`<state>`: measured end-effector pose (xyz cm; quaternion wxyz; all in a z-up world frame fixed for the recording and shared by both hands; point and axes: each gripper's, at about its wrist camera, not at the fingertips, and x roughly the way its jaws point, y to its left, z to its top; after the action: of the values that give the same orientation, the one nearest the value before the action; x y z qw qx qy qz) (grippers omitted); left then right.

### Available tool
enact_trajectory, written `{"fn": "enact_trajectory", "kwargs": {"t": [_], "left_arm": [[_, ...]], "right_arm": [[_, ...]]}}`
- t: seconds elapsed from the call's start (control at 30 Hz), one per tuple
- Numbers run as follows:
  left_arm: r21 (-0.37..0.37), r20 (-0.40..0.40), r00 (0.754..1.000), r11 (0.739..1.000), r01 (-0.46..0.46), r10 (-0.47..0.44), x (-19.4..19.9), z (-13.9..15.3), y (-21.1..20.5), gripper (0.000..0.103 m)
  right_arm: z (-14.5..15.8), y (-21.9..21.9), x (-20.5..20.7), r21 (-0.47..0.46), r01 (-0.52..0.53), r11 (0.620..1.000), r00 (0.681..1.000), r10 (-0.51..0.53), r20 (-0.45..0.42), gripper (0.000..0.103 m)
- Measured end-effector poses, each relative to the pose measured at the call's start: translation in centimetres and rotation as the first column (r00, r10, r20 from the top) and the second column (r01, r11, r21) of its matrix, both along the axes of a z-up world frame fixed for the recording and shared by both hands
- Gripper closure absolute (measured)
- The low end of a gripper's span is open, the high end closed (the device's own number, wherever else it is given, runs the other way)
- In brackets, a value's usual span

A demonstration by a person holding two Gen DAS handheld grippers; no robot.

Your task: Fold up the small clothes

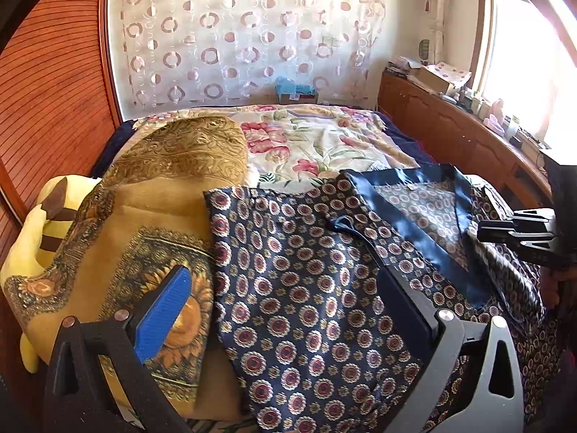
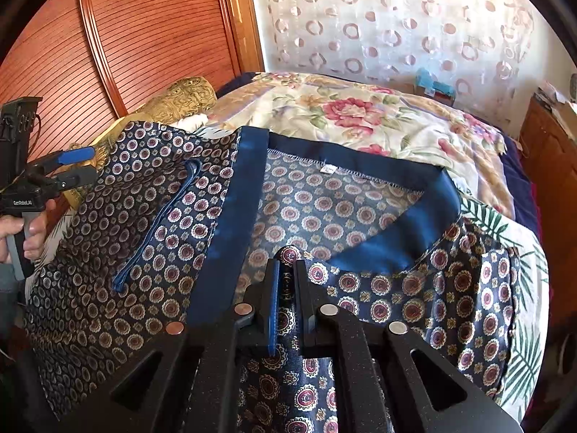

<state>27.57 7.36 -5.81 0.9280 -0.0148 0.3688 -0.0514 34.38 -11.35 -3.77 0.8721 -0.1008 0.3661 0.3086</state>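
A navy garment (image 1: 306,288) with round medallion print and a shiny blue collar band (image 2: 238,223) lies spread on the bed. My left gripper (image 1: 285,288) hovers over its left edge, jaws wide open, with the blue pad (image 1: 166,314) above a yellow cloth and nothing gripped. It also shows at the left of the right wrist view as the left gripper (image 2: 77,167), held by a hand. My right gripper (image 2: 286,270) is shut on a raised fold of the garment just below the collar opening. The right gripper (image 1: 483,232) shows at the right edge, fabric trailing under it.
A yellow sunflower-print cloth (image 1: 144,238) and a gold patterned pillow (image 1: 187,151) lie left of the garment. A floral bedspread (image 2: 360,115) covers the far bed. A slatted wooden door (image 2: 144,36) stands left, a cluttered wooden sideboard (image 1: 450,122) right.
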Motion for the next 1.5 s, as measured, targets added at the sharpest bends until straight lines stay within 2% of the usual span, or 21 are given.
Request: {"fn": "enact_trajectory", "kwargs": {"t": [0.03,0.1,0.17,0.23,0.3,0.4,0.47,0.57,0.63,0.73,0.8,0.9,1.0,1.07,1.13,1.5], "left_arm": [[-0.001,0.007,1.0,1.0,0.001,-0.001,0.1,0.2,0.2,0.0],[0.005,0.012,1.0,1.0,-0.002,0.002,0.3,0.5,0.5,0.0],[0.001,0.017,1.0,1.0,-0.002,0.002,0.8,0.7,0.9,0.0],[-0.008,0.017,1.0,1.0,-0.004,0.004,1.3,0.9,1.4,0.001],[-0.008,0.017,1.0,1.0,-0.003,0.003,1.8,1.0,1.7,0.007],[-0.013,0.001,1.0,1.0,-0.002,0.002,2.6,0.8,2.1,0.021],[-0.015,-0.021,1.0,1.0,-0.003,0.003,3.3,0.4,2.2,0.036],[-0.004,-0.042,0.999,1.0,-0.013,0.013,4.0,0.0,2.2,0.052],[0.006,-0.051,0.998,1.0,-0.02,0.021,4.2,-0.2,2.2,0.057],[0.008,-0.056,0.998,1.0,-0.02,0.02,4.5,-0.5,2.2,0.059],[0.002,-0.06,0.998,1.0,-0.022,0.022,4.7,-0.7,2.3,0.059],[0.005,-0.055,0.998,1.0,-0.027,0.027,4.8,-0.7,2.2,0.059],[0.011,-0.05,0.998,1.0,-0.023,0.023,5.0,-0.7,2.0,0.067],[0.009,-0.045,0.999,1.0,-0.012,0.013,5.0,-0.7,1.8,0.079],[0.004,-0.038,0.999,1.0,0.001,-0.001,5.1,-0.6,1.6,0.084],[0.045,-0.076,0.997,0.999,-0.015,0.018,5.9,-1.6,1.5,0.084]], "right_arm": [[0.1,-0.2,0.1,-0.001,0.008,1.0,1.0,-0.008,0.003,0.082],[0.3,-0.5,0.0,-0.012,0.027,1.0,0.999,-0.026,0.02,0.053],[0.4,-1.2,-0.1,-0.036,0.072,0.997,0.995,-0.069,0.066,0.045],[0.5,-2.6,0.3,-0.062,0.13,0.99,0.988,-0.124,0.092,0.044],[0.2,-4.4,0.8,-0.072,0.189,0.979,0.979,-0.182,0.09,0.044],[-0.8,-6.7,1.5,-0.123,0.278,0.953,0.957,-0.264,0.115,0.044],[-1.5,-7.3,2.0,-0.114,0.303,0.946,0.952,-0.293,0.092,0.043],[-2.5,-8.3,2.9,-0.105,0.319,0.942,0.948,-0.316,0.049,0.043],[-2.9,-8.4,3.2,-0.102,0.323,0.941,0.946,-0.32,0.044,0.043],[-2.9,-8.8,3.4,-0.089,0.319,0.944,0.948,-0.315,0.049,0.036],[-3.1,-9.1,3.6,-0.092,0.32,0.943,0.947,-0.317,0.046,0.02],[-3.2,-8.9,3.8,-0.101,0.298,0.949,0.955,-0.296,0.034,0.012],[-3.2,-8.4,4.1,-0.104,0.296,0.95,0.955,-0.294,0.03,0.01],[-3.2,-8.4,4.1,-0.103,0.295,0.95,0.956,-0.293,0.029,0.009],[-3.2,-8.4,4.1,-0.106,0.293,0.95,0.956,-0.291,0.029,0.007],[-3.2,-8.1,4.0,-0.108,0.293,0.95,0.956,-0.291,0.026,0.005]]}}
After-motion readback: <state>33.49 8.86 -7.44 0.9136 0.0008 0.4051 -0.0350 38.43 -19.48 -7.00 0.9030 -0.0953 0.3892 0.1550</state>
